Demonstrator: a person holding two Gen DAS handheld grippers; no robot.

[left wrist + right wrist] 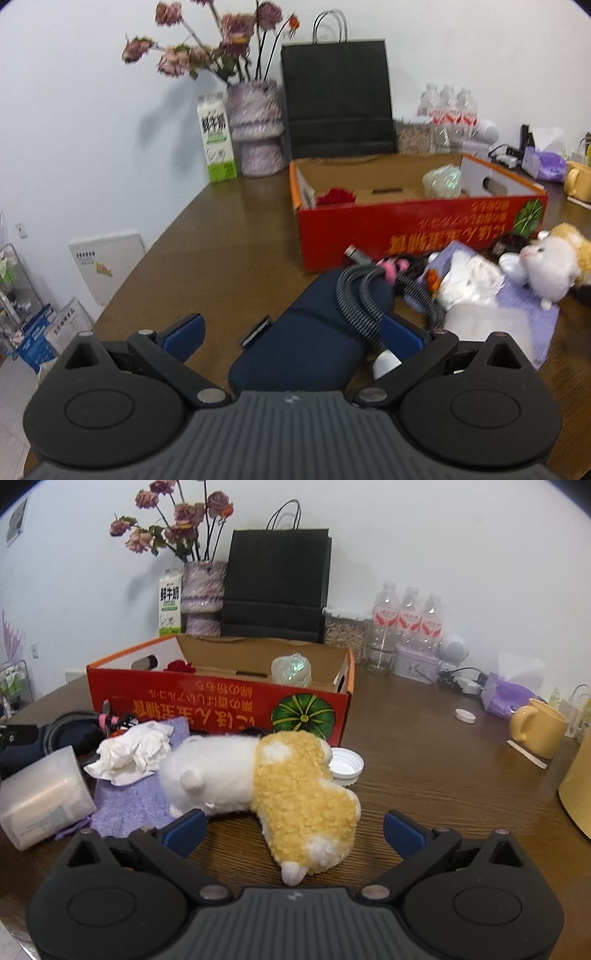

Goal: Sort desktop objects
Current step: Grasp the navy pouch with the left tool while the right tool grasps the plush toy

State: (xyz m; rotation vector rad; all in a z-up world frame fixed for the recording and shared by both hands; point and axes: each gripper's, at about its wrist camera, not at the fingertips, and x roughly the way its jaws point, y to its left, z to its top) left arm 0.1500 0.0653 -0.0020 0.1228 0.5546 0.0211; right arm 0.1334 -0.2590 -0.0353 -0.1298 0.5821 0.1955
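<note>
Plush toy [291, 794], white and yellow, lies on the table [424, 775] between the wide-apart jaws of the right gripper [293, 829], just in front of the red cardboard box [221, 705]. Left of the box's front, the left gripper [295, 338] also has its jaws spread, straddling a dark blue pouch [306, 343] with a grey coiled cable [354, 299] draped over it. Crumpled tissue [133, 753] rests on a purple cloth [125, 805] before the box. Behind the box stands a black paper bag [275, 587].

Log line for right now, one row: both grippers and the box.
left gripper: open, straddling navy pouch | right gripper: open, around plush toy | red box: holds red flower, iridescent ball
</note>
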